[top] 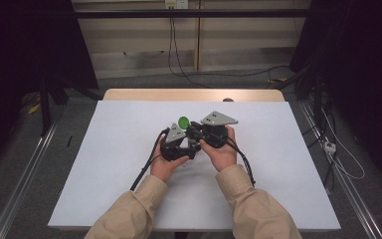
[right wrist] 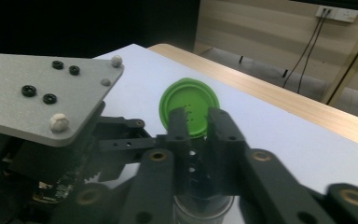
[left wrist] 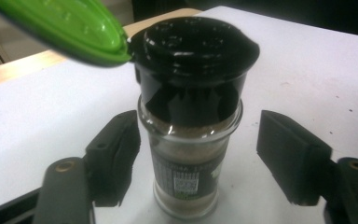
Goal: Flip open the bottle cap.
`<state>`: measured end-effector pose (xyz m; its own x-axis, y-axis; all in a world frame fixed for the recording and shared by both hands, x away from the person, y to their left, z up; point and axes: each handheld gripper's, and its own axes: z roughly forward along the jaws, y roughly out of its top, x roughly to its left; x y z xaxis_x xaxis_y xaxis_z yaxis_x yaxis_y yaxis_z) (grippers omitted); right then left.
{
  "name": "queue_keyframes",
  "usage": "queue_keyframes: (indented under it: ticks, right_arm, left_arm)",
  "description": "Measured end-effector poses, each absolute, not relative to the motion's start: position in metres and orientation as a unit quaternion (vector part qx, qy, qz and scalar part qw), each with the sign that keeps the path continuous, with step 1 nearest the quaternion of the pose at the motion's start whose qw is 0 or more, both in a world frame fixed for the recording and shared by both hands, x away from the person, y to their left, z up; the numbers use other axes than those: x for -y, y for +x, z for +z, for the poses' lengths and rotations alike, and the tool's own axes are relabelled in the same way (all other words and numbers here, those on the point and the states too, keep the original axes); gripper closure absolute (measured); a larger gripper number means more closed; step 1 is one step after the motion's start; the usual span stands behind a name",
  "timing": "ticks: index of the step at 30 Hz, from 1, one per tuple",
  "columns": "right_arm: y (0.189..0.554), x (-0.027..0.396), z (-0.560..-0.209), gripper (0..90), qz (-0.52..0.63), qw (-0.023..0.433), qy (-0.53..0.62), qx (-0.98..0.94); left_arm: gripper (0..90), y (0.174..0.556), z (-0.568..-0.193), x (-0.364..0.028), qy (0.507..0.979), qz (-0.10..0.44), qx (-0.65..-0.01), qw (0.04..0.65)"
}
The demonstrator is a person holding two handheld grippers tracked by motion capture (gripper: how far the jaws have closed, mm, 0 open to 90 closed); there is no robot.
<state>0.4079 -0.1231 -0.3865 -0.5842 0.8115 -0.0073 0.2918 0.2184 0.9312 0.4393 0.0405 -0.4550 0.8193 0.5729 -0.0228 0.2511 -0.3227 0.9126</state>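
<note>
Standing upright on the white table sheet (top: 129, 149), the glass spice jar (left wrist: 191, 154) sits between your left gripper's (left wrist: 200, 156) spread jaws, the left jaw just beside the glass, the right one apart from it. Its dark label carries print too blurred to read. Your right gripper (right wrist: 199, 128) has its jaws narrowed at the black shaker cap (left wrist: 193, 51), where the green flip lid (right wrist: 189, 106) stands raised; whether they pinch anything cannot be told.
</note>
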Motion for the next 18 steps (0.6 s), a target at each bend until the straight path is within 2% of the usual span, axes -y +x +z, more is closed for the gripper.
queue_keyframes:
  ticks: [2, 4, 6, 8, 9, 12, 18]
  right_arm:
    - [0.408, 0.124, -0.386, 73.0, 0.499, 0.261, 0.38, -0.734]
    - [0.407, 0.125, -0.386, 64.8, 0.5, 0.261, 0.386, -0.731]
    - [0.407, 0.126, -0.386, 61.8, 0.501, 0.259, 0.388, -0.729]
    - [0.405, 0.126, -0.387, 53.8, 0.501, 0.257, 0.395, -0.726]
    - [0.405, 0.127, -0.387, 53.4, 0.501, 0.257, 0.396, -0.725]
    - [0.402, 0.128, -0.388, 41.8, 0.5, 0.255, 0.399, -0.725]
    - [0.398, 0.131, -0.389, 29.6, 0.505, 0.245, 0.403, -0.722]
  left_arm:
    - [26.2, 0.439, -0.455, -0.042, 0.799, 0.153, -0.261, 0.519]
    - [23.9, 0.438, -0.454, -0.044, 0.799, 0.157, -0.259, 0.52]
    - [21.0, 0.437, -0.453, -0.045, 0.799, 0.151, -0.258, 0.522]
    - [17.2, 0.436, -0.451, -0.046, 0.802, 0.155, -0.255, 0.518]
    - [16.8, 0.435, -0.451, -0.047, 0.801, 0.146, -0.255, 0.521]
    - [12.0, 0.434, -0.448, -0.051, 0.806, 0.131, -0.255, 0.517]
    - [8.8, 0.43, -0.441, -0.064, 0.803, 0.126, -0.26, 0.522]
